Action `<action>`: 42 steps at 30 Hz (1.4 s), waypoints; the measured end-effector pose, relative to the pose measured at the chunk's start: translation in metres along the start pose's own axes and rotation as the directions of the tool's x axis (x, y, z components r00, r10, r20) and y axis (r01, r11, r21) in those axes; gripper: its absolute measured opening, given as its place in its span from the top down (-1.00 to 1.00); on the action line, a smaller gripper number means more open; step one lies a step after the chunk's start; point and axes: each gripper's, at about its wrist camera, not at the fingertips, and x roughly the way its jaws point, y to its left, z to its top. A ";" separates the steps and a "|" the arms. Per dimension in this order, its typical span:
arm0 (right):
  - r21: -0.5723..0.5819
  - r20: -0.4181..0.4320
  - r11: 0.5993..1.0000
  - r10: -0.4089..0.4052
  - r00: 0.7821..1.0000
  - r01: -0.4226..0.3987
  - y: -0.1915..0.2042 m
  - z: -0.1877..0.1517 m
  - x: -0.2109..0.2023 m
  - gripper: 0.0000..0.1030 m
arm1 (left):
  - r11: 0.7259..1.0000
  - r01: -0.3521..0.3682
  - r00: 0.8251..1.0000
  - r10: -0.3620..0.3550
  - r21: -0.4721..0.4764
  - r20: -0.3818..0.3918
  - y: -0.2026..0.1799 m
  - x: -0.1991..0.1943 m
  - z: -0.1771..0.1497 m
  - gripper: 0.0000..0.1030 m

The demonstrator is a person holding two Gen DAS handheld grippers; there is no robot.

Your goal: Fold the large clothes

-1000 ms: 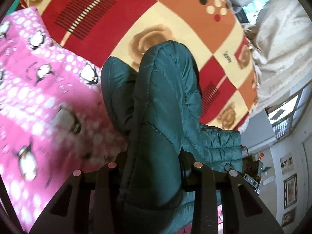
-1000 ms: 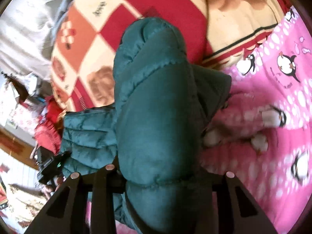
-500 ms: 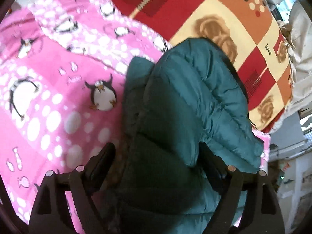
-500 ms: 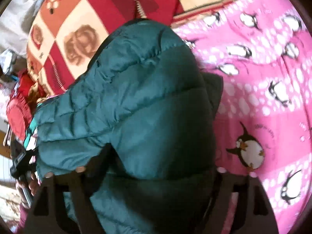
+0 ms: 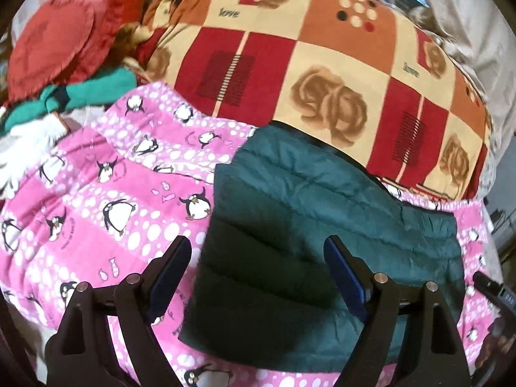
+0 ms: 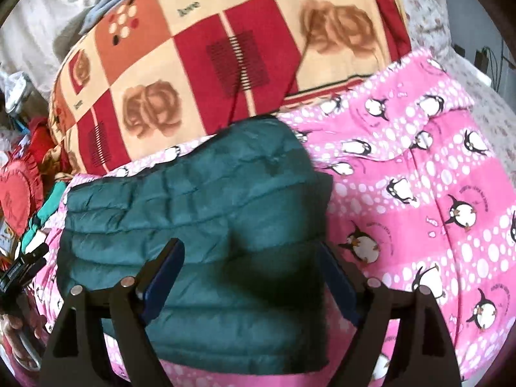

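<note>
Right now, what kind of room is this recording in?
Most likely a bedroom at home: a folded teal puffer jacket lies on a pink penguin-print blanket over a bed, a rose-patterned checked quilt is bundled behind it, and clothes are heaped alongside.

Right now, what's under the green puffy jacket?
The green puffy jacket lies on the pink penguin blanket, which shows all around it. Whatever is beneath its middle is covered.

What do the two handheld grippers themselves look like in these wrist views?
Both match: the left gripper and right gripper have black angular linkage arms with round silver pins, and blue pads line the fingers' inner faces. No cables, sleeves or markings show.
</note>
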 end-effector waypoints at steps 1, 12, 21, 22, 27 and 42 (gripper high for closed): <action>-0.019 0.006 1.000 -0.005 1.000 0.005 0.009 -0.004 -0.002 -0.73 | 1.000 -0.005 1.000 0.005 0.010 0.005 -0.005 -0.001 -0.002 -0.19; -0.095 0.037 0.994 -0.044 0.998 0.048 0.073 -0.040 0.007 -0.77 | 0.993 -0.038 0.999 0.034 0.113 0.035 -0.049 -0.014 -0.030 -0.19; -0.104 0.044 0.993 -0.052 0.998 0.056 0.095 -0.054 0.009 -0.88 | 0.987 -0.056 0.998 0.050 0.148 0.043 -0.063 -0.015 -0.039 -0.19; -0.105 0.042 0.993 -0.050 0.998 0.054 0.096 -0.055 0.009 -0.88 | 0.986 -0.059 0.998 0.053 0.153 0.044 -0.065 -0.014 -0.040 -0.19; -0.133 0.040 0.988 -0.071 0.997 0.076 0.103 -0.056 0.011 -0.88 | 0.973 -0.112 0.993 0.102 0.200 0.060 -0.074 -0.013 -0.045 -0.19; -0.135 0.031 0.987 -0.083 0.996 0.087 0.103 -0.057 0.014 -0.88 | 0.966 -0.140 0.988 0.124 0.215 0.090 -0.081 -0.014 -0.048 -0.19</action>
